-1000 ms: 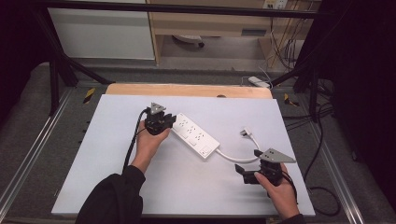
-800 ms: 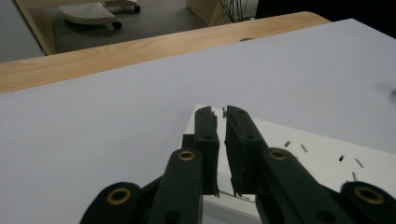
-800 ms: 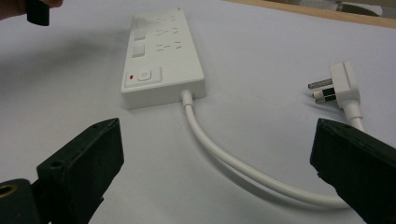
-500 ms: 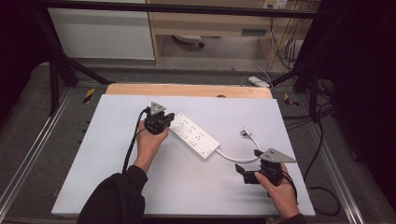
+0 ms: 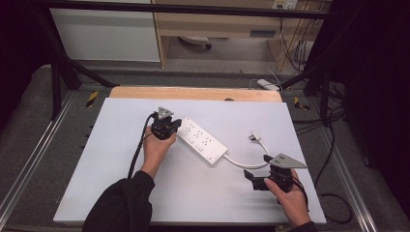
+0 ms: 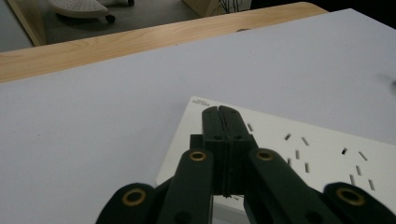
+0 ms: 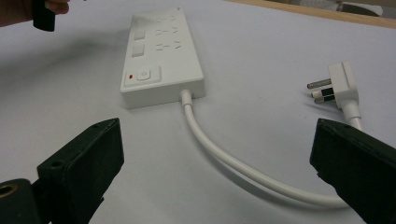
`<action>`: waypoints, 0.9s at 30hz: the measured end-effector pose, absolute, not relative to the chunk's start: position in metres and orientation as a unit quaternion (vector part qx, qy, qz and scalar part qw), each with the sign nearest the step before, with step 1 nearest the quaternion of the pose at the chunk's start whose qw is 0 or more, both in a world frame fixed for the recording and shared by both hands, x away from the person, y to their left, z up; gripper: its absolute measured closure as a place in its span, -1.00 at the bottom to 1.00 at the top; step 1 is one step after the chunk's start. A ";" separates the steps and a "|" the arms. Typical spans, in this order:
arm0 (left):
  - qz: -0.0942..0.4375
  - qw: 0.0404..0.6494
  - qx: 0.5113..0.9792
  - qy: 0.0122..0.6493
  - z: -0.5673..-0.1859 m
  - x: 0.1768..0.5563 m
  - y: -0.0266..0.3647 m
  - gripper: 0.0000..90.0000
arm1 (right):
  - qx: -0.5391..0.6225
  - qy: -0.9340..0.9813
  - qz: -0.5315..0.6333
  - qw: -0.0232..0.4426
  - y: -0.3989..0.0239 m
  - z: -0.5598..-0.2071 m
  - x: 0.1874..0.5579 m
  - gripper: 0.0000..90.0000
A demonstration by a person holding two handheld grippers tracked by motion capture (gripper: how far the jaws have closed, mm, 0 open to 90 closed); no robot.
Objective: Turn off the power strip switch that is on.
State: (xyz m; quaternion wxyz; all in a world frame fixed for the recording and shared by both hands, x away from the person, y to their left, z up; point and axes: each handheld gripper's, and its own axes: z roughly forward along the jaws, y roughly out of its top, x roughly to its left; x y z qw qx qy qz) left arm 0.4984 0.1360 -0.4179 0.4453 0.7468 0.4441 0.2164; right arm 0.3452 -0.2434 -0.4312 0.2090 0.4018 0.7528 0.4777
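Observation:
A white power strip (image 5: 202, 140) lies slantwise in the middle of the white tabletop (image 5: 111, 183). Its white cable (image 5: 241, 163) curves right to a three-pin plug (image 5: 255, 137) lying loose. My left gripper (image 5: 174, 129) is at the strip's far-left end; in the left gripper view its jaws (image 6: 223, 112) are pressed together with nothing between them, tips over the strip's corner (image 6: 299, 140). My right gripper (image 5: 252, 179) stands open near the front right, jaws wide and pointing left. In the right gripper view (image 7: 215, 135) the cable (image 7: 205, 140) runs between them untouched, with the strip (image 7: 161, 51) and the plug (image 7: 341, 86) beyond.
A wooden strip (image 5: 193, 93) borders the table's far edge. Metal rails (image 5: 29, 159) run along both sides. Dark cables (image 5: 329, 193) hang and coil off the right edge, and a small white adapter (image 5: 267, 84) lies on the floor beyond.

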 end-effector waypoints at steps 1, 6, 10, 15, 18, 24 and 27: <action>0.216 0.444 0.747 0.445 -0.419 0.499 0.136 1.00 | 0.402 0.753 0.478 0.209 -0.243 -0.431 0.345 -0.93; 0.213 0.439 0.750 0.446 -0.421 0.500 0.136 1.00 | 0.400 0.755 0.476 0.209 -0.243 -0.431 0.345 -0.93; 0.212 0.436 0.751 0.448 -0.424 0.502 0.137 1.00 | 0.401 0.756 0.474 0.208 -0.243 -0.431 0.346 -0.93; 0.212 0.432 0.753 0.448 -0.425 0.502 0.137 1.00 | 0.400 0.757 0.474 0.208 -0.243 -0.431 0.346 -0.93; 0.211 0.431 0.755 0.447 -0.426 0.502 0.137 1.00 | 0.400 0.758 0.472 0.209 -0.243 -0.431 0.346 -0.93; 0.209 0.432 0.753 0.450 -0.426 0.503 0.138 1.00 | 0.400 0.758 0.472 0.207 -0.243 -0.431 0.346 -0.93; 0.209 0.431 0.753 0.450 -0.426 0.503 0.139 1.00 | 0.399 0.759 0.471 0.207 -0.243 -0.431 0.346 -0.93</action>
